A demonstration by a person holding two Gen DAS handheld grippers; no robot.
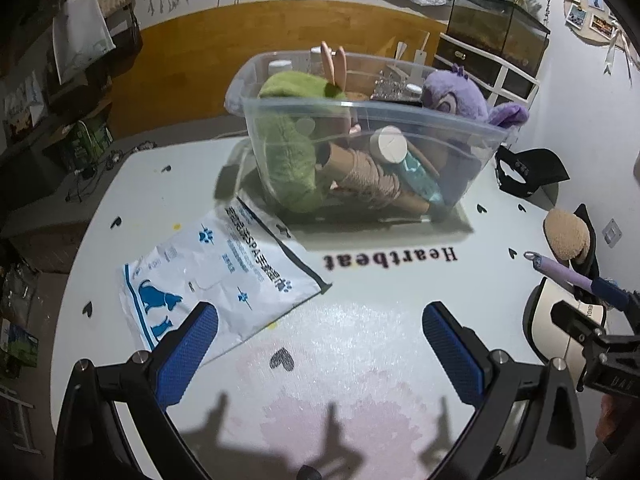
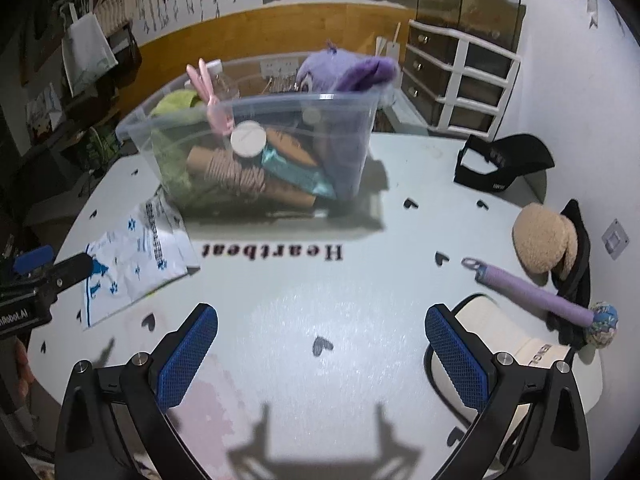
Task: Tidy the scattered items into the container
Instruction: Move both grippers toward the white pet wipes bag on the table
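Both grippers hovered low over the white surface [image 2: 360, 300] with nothing held: the left gripper [image 1: 320, 356] had its jaws wide apart, as did the right gripper [image 2: 320, 360]. The step in hand appeared to be selection of the next loose item.

The clear container [image 1: 360, 120] stood at the far middle of the surface, already holding a green plush [image 1: 292, 152], a purple plush [image 1: 452, 92], cardboard tubes [image 1: 360, 168] and a teal packet [image 1: 420, 180].

Still outside lay a printed pouch [image 1: 216, 272] to the left, and to the right a purple stick [image 2: 532, 292], a tan plush [image 2: 544, 240], a black cap [image 2: 504, 160] and a cream cap [image 2: 492, 332].

The right gripper was nearest the stick; the next move likely called for closing across its shaft.
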